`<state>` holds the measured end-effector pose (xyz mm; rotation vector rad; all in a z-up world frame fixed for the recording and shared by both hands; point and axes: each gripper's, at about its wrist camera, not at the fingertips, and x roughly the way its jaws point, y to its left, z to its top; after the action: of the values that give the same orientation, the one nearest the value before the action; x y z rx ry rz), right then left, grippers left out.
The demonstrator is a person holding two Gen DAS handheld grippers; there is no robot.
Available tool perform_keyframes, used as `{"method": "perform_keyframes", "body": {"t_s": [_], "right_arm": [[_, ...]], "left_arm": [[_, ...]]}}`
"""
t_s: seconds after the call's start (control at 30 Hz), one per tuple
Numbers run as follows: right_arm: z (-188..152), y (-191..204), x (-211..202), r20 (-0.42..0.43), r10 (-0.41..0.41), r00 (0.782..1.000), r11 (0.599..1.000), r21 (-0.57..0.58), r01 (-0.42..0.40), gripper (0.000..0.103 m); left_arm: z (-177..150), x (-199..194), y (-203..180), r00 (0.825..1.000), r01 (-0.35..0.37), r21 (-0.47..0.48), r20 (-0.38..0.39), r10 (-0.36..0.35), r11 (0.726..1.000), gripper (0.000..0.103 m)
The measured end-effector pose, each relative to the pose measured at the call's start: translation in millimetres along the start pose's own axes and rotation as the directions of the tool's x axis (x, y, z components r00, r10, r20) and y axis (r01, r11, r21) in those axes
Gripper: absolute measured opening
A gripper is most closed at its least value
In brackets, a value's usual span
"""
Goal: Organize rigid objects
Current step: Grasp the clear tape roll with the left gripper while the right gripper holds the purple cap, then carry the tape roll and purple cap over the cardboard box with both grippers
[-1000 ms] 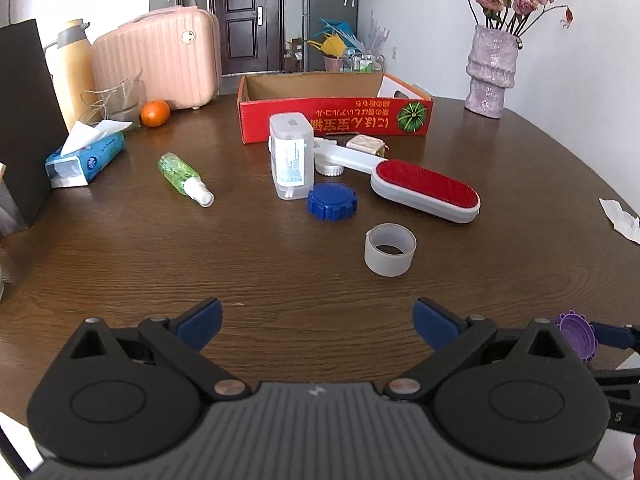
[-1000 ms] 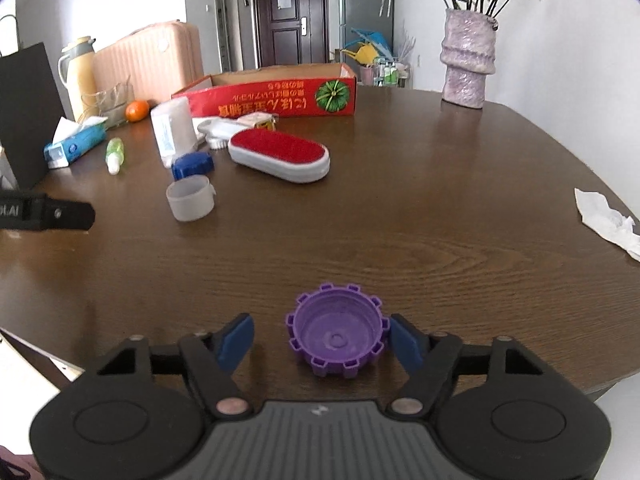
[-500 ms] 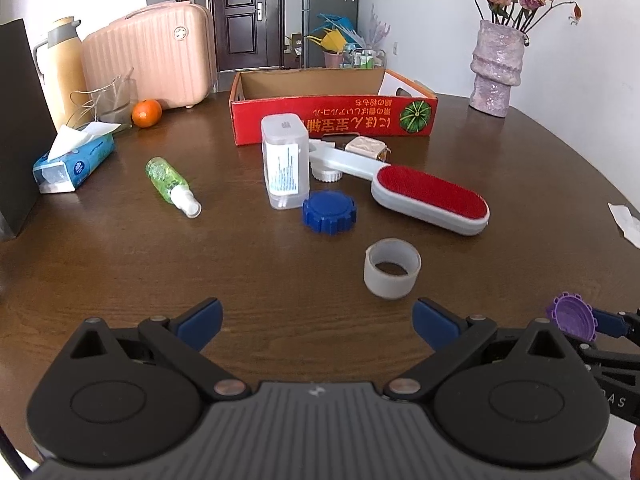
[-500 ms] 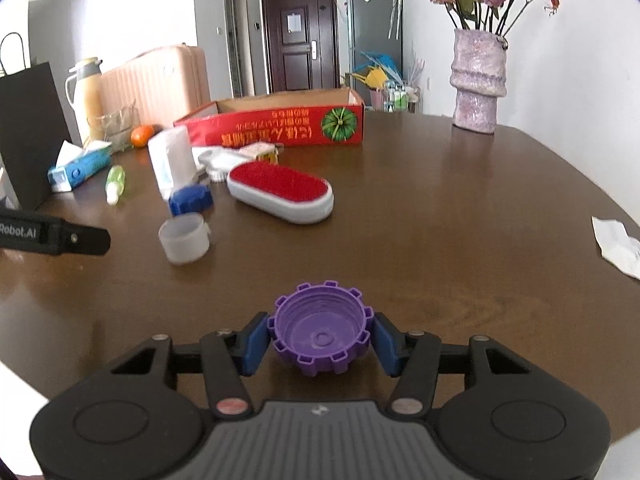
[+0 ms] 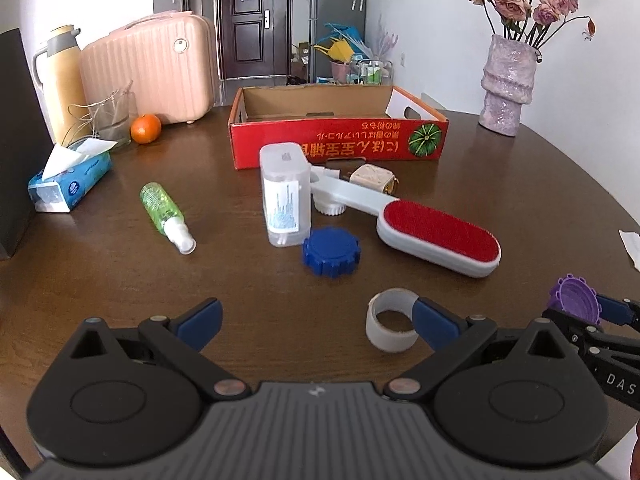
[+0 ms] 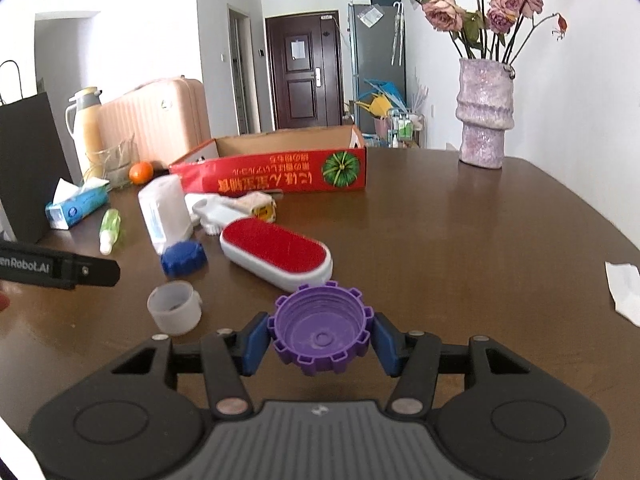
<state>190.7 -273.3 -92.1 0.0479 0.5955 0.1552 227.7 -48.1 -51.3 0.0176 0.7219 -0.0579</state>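
Observation:
My right gripper [image 6: 320, 338] is shut on a purple toothed cap [image 6: 320, 330], hollow side up, lifted off the brown table [image 6: 460, 240]. From the left wrist view that same purple cap [image 5: 573, 298] shows at the right edge. My left gripper [image 5: 316, 322] stands open over the table, its right fingertip just in front of a translucent ring [image 5: 390, 320]. Further off lie a blue cap [image 5: 331, 251], a red lint brush [image 5: 438, 237], a clear plastic box [image 5: 285, 194], a green spray bottle [image 5: 166, 212] and an open red cardboard box [image 5: 340, 128].
A tissue pack [image 5: 68, 178], an orange [image 5: 145, 129], a thermos [image 5: 60, 76], a pink case [image 5: 160, 66] and a dark bag [image 6: 28, 164] stand at the left and back. A flower vase [image 6: 485, 114] is at the back right; crumpled paper [image 6: 624, 288] lies near the right edge.
The right jaws closed on the purple cap and lifted it off the table. Both grippers moved forward toward the cluster; the translucent ring now lies by my left gripper's right fingertip.

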Motion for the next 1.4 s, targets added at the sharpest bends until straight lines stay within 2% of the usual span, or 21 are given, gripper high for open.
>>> {"method": "perform_keyframes", "body": {"t_s": [0.2, 0.43, 0.77, 0.93, 1.03, 1.1, 1.13, 1.17, 1.4], "right_arm": [[7.9, -0.9, 7.5, 0.014, 0.005, 1.0, 1.0, -0.011, -0.004, 0.054], [10.8, -3.7, 16.0, 0.02, 0.014, 1.0, 1.0, -0.015, -0.014, 0.054], [7.9, -10.3, 22.9, 0.011, 0.021, 1.0, 1.0, -0.017, -0.021, 0.054], [7.6, -12.3, 26.0, 0.009, 0.027, 1.0, 0.999, -0.026, -0.027, 0.054], [7.7, -12.7, 27.9, 0.013, 0.03, 0.999, 0.999, -0.028, -0.029, 0.054], [7.6, -13.1, 28.7, 0.02, 0.032, 0.999, 0.999, -0.027, -0.031, 0.054], [7.7, -12.8, 29.3, 0.021, 0.032, 0.999, 0.999, -0.027, -0.031, 0.054], [7.6, -12.7, 29.5, 0.021, 0.032, 0.999, 0.999, -0.026, -0.032, 0.054], [7.3, -12.0, 30.2, 0.02, 0.034, 0.999, 0.999, -0.025, -0.034, 0.054]], "left_arm": [[3.8, 9.9, -8.1, 1.0, 0.019, 0.009, -0.001, -0.019, 1.0, 0.103], [-0.2, 31.4, -23.1, 0.998, 0.044, 0.017, -0.042, -0.043, 0.999, 0.098], [-9.0, 51.9, -41.9, 0.999, 0.024, 0.046, -0.035, -0.022, 0.999, 0.098], [-11.6, 58.8, -45.8, 0.998, 0.033, 0.048, -0.051, -0.03, 0.998, 0.085], [-13.6, 63.6, -47.6, 0.997, 0.037, 0.052, -0.067, -0.034, 0.998, 0.07], [-14.6, 66.7, -48.0, 0.996, 0.042, 0.055, -0.08, -0.037, 0.998, 0.052], [-15.1, 67.2, -48.2, 0.996, 0.044, 0.058, -0.08, -0.04, 0.997, 0.051], [-15.3, 66.6, -48.7, 0.996, 0.044, 0.063, -0.074, -0.039, 0.997, 0.044], [-14.6, 64.2, -47.9, 0.996, 0.063, 0.059, -0.073, -0.058, 0.996, 0.044]]}}
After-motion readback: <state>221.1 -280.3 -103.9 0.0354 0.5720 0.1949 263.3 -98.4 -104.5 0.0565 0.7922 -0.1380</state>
